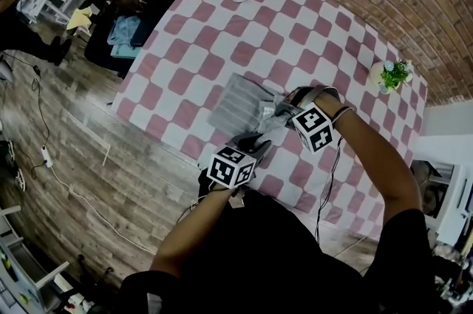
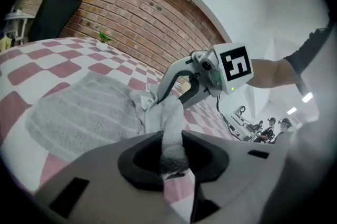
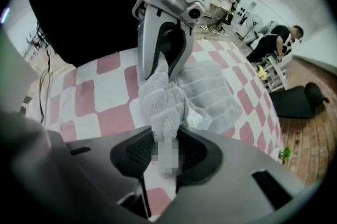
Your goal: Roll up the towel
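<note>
**Pinched twice along one raised fold**

Keeping the grey towel [image 1: 238, 100] mostly flat on the checked table [image 1: 295, 17], near edge bunched and lifted. Pinching that fold tight in the left gripper [image 2: 171, 145]; pinching it again, just beside, in the right gripper [image 3: 166, 146].

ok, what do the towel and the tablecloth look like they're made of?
Towel: grey terry, probably cotton. It looks matte, with a fuzzy pile and woven ribs, and it bunches softly where pinched.
Tablecloth: pink and white check, likely a thin woven or coated fabric. It lies flat and smooth with little sheen; which of the two is unclear.
</note>
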`<state>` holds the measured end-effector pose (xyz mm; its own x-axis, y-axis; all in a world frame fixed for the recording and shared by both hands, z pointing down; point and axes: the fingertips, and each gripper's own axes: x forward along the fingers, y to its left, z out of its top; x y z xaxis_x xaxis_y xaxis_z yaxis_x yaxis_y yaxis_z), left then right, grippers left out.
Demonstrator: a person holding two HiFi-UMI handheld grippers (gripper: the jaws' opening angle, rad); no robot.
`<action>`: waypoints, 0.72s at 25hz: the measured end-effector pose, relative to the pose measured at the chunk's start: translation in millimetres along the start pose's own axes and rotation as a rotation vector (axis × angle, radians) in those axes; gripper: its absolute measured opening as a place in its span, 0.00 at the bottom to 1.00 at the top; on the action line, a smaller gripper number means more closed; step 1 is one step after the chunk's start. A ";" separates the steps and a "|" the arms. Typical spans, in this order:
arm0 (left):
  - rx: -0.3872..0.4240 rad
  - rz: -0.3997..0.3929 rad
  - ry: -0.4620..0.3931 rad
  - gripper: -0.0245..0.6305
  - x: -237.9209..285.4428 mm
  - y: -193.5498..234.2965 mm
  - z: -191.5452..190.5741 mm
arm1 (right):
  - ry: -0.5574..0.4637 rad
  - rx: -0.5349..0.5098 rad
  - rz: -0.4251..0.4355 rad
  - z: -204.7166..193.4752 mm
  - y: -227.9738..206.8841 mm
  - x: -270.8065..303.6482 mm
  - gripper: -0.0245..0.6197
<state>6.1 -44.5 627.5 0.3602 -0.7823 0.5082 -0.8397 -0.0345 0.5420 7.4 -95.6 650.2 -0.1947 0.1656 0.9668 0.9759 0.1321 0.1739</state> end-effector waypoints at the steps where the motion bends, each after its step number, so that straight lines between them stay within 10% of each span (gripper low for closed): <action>1: -0.003 0.000 -0.002 0.19 -2.4 1.8 1.5 | -0.010 0.033 0.043 2.7 -2.2 -2.5 0.20; 6: -0.113 -0.013 -0.048 0.18 -14.7 18.8 11.8 | -0.044 0.103 0.073 9.0 -25.9 -11.9 0.22; 13: -0.273 0.057 -0.128 0.17 -38.7 64.6 21.3 | -0.136 0.052 -0.383 24.8 -74.4 -43.4 0.35; 18: -0.340 0.078 -0.157 0.17 -50.8 86.4 23.6 | -0.050 -0.176 -0.442 36.8 -43.3 -40.4 0.35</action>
<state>-94.3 -22.4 632.7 0.2119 -0.8610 0.4623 -0.6695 0.2167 0.7105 -30.6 -72.0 596.8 -0.5952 0.1779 0.7837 0.7996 0.0334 0.5997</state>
